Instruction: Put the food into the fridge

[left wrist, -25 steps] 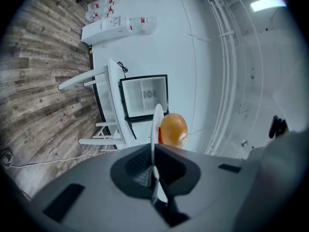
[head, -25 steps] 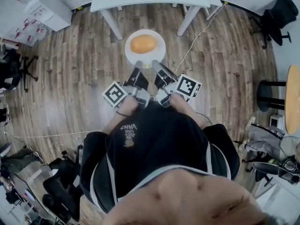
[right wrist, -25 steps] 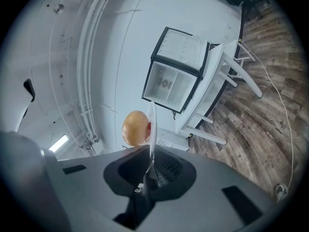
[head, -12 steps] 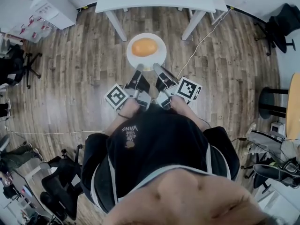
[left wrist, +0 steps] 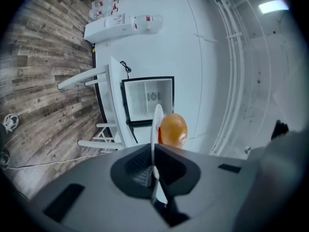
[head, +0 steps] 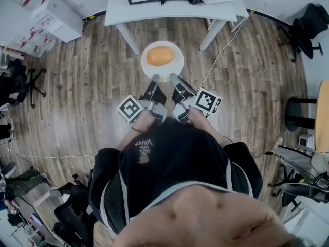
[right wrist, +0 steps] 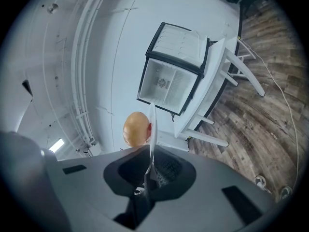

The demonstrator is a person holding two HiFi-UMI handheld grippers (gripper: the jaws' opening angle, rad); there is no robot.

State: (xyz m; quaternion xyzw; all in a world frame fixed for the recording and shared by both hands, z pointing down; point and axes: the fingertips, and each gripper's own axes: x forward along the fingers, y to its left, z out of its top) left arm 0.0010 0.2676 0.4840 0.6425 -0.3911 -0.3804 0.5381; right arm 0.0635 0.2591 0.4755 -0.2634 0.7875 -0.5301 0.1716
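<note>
– Two claws, the left claw [head: 154, 79] and the right claw [head: 173, 78], each pinch the plate [head: 150, 68] by its near rim. The round orange food [head: 160, 55] lies loose on it, short of the open fridge [left wrist: 147, 98].
– Uneven hands could tilt it, and the food would roll onto the floor [head: 92, 76].

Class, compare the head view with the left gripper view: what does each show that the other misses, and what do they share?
Head view only: the person and the marker cubes on the left gripper and right gripper. Left gripper view only: the fridge standing open, and the plate edge-on, clamped in that gripper's jaws. Both: plate, orange food, white table, wood floor.
</note>
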